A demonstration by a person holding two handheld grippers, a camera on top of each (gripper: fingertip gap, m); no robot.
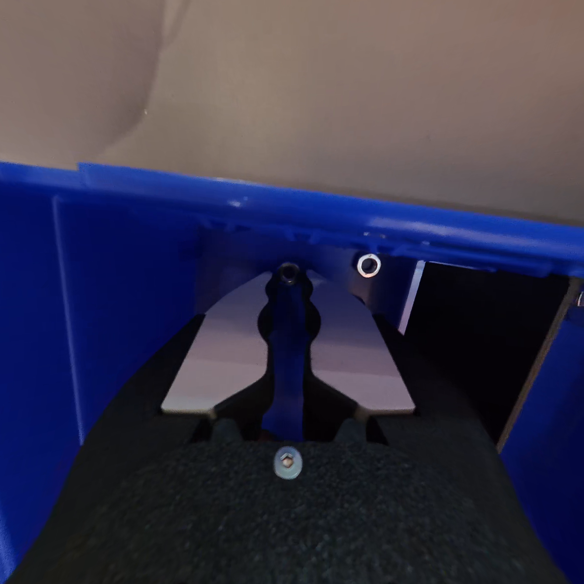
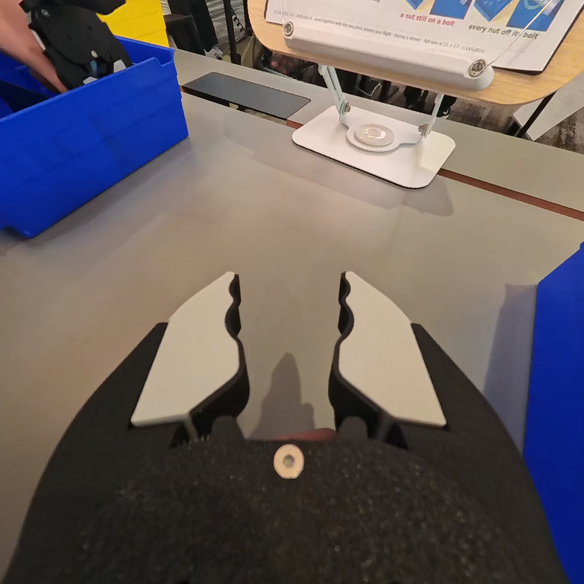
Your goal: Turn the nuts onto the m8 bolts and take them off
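Grey table (image 2: 284, 221) bears a blue bin (image 2: 94, 132) at far left. Left gripper (image 1: 289, 278) inside the bin, fingertips clenched on a dark nut (image 1: 289, 273); a silver nut (image 1: 368, 265) lies just right. Right gripper (image 2: 289, 281) released, over bare table.

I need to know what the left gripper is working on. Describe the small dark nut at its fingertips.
The small dark nut is a short metal ring seen end-on, its hole facing the camera, dull and shadowed. It sits at the tips of the left gripper, whose fingers are closed around it, low inside the blue plastic bin by its far wall. A brighter silver nut lies apart to its right.
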